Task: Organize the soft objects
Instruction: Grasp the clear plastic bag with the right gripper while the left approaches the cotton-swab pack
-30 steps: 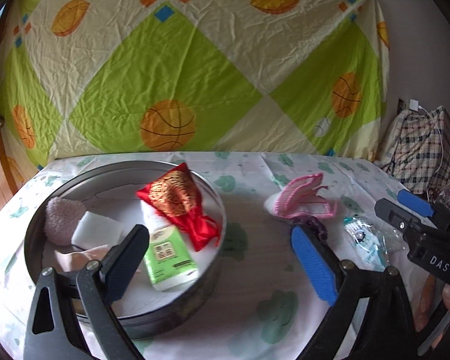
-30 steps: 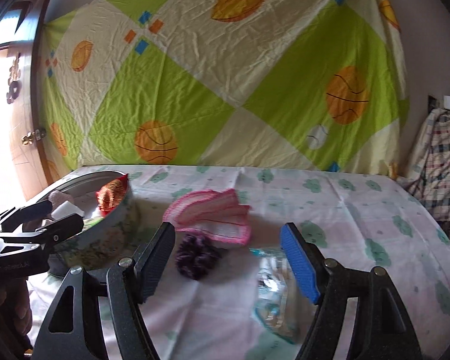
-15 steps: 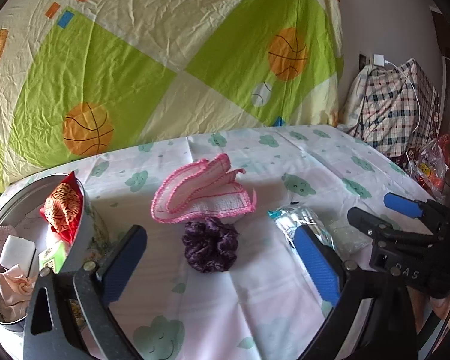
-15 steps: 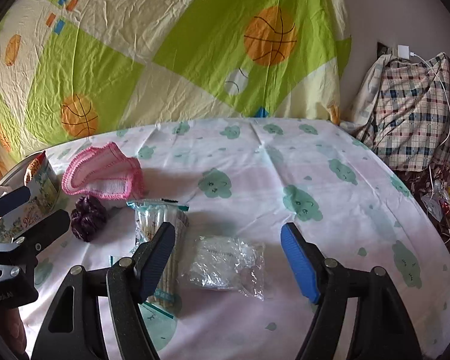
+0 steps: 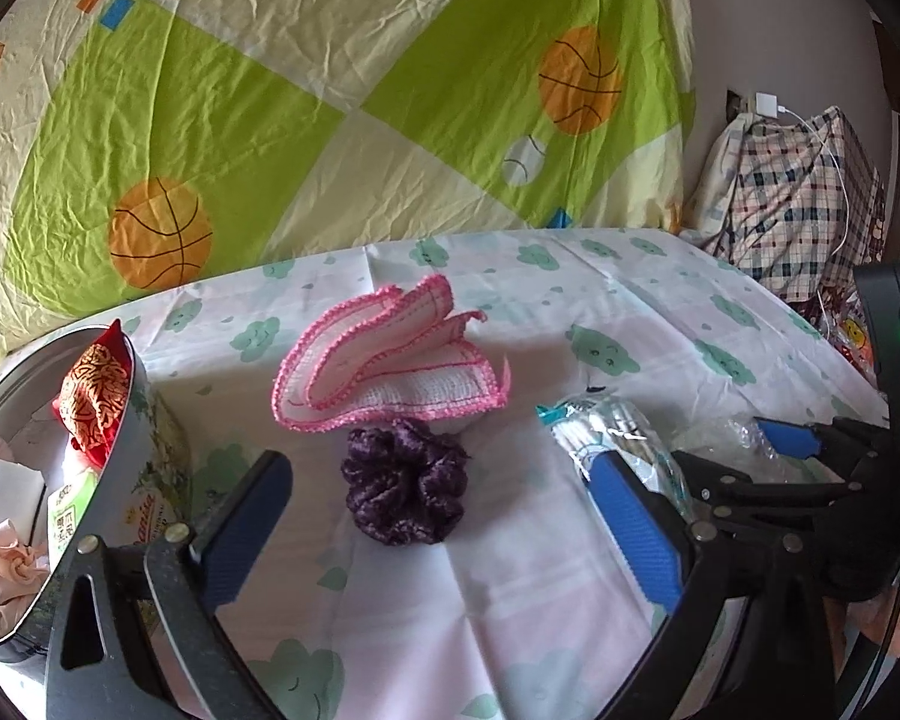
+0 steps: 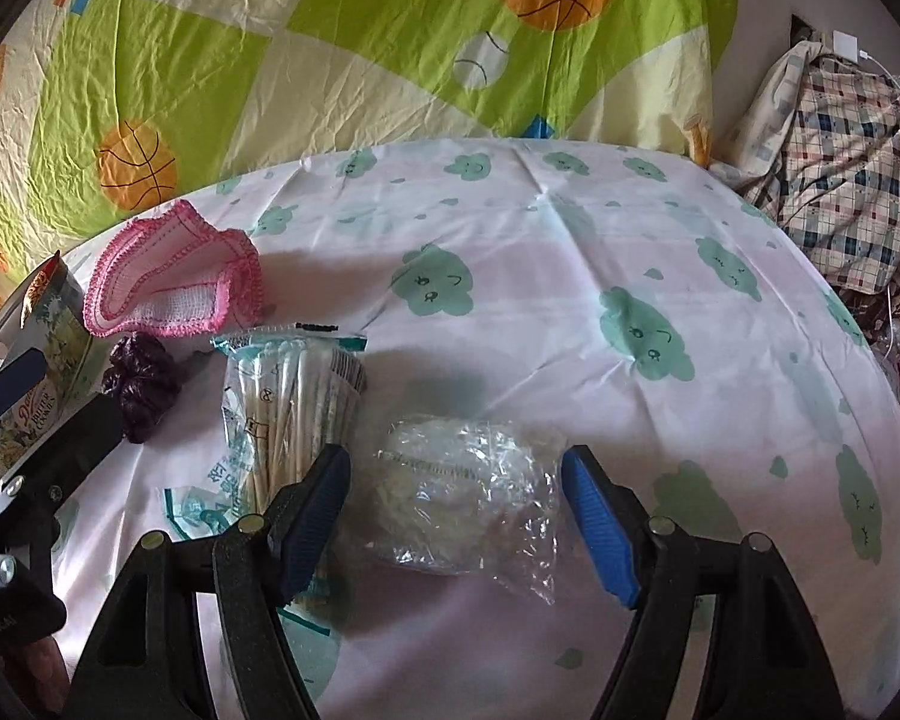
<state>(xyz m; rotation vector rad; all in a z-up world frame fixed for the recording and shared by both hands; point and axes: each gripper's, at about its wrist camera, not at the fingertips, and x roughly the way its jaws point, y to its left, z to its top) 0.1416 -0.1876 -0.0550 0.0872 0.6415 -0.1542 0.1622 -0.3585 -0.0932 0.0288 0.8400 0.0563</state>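
Left gripper (image 5: pixel 438 516) jaws apart, nothing clamped; purple scrunchie (image 5: pixel 405 486) lies between the blue pads, untouched, on the cloud-print sheet (image 5: pixel 630 312). Pink-edged cloth (image 5: pixel 384 378) at 12 o'clock from the scrunchie, just beside it. Round tin (image 5: pixel 120 480) at 9 o'clock, holding a red pouch (image 5: pixel 93 396) and other soft bits. Right gripper (image 6: pixel 456 516) jaws apart around a crinkled clear bag (image 6: pixel 468 492), pads not pressing. Cotton-swab pack (image 6: pixel 288 396) at 10 o'clock from that bag.

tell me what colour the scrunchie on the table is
Dark purple; the scrunchie shows best in the left wrist view, just in front of the pink-edged cloth.
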